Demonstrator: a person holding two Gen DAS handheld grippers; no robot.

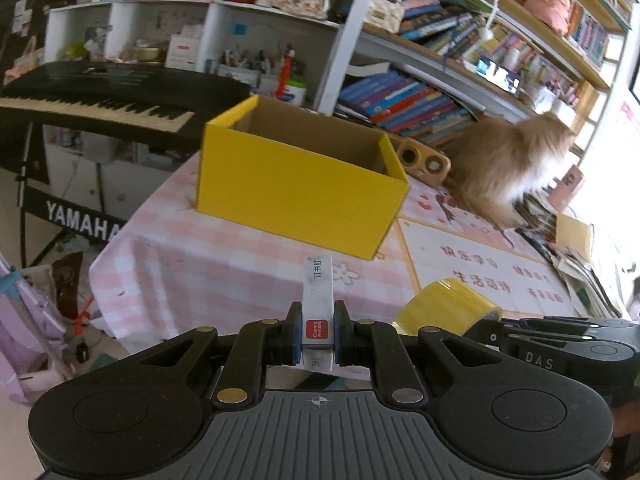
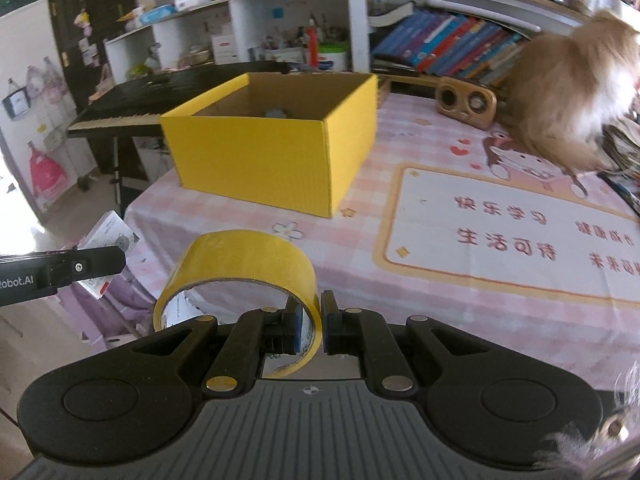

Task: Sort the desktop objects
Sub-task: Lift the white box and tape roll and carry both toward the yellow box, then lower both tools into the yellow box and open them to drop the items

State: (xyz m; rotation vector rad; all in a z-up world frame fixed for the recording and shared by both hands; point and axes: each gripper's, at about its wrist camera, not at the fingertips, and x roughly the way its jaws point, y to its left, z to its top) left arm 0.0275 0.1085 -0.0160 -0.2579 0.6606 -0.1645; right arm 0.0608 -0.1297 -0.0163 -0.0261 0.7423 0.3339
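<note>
Both tools carry one thing each toward the yellow box.

The left tool (image 1: 317, 330) is clamped on a staple box (image 1: 318, 304), held upright by its narrow sides; the right tool (image 2: 309, 326) pinches the wall of a yellow tape roll (image 2: 240, 268). The yellow box (image 2: 264, 160), at 12 o'clock on the table (image 2: 400, 280), is open on top for dropping; something small and grey shows inside, unclear what.

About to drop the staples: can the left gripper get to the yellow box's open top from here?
Probably yes. The left gripper, shut on the staple box, faces the yellow box across bare tablecloth; its top is open and nothing stands between them.
</note>
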